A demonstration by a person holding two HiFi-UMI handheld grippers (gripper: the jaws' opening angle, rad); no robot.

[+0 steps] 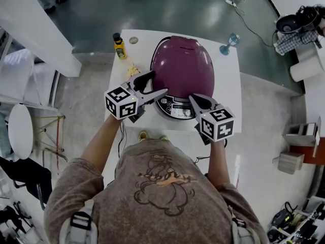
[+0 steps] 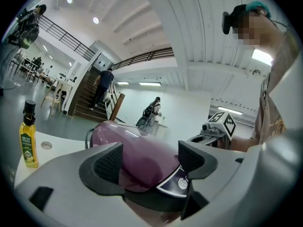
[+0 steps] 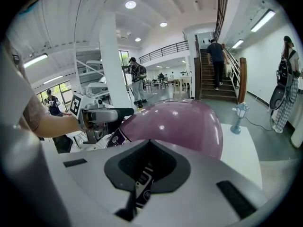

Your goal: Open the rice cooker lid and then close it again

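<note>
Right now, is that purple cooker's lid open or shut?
Shut: the purple lid lies fully down, with no gap visible.

We stand in a big open hall, more a lab or office building than a home. The floor (image 1: 177, 9) is polished grey. A wide staircase (image 3: 210, 91) with a person (image 3: 217, 56) on it leads up to a railed gallery (image 3: 165, 50). We see a white pillar (image 3: 110, 70), ceiling lights (image 3: 130, 4), distant desks (image 2: 47, 79), a white table (image 1: 228, 85) and gear (image 1: 299, 227) along the floor's edge.
</note>
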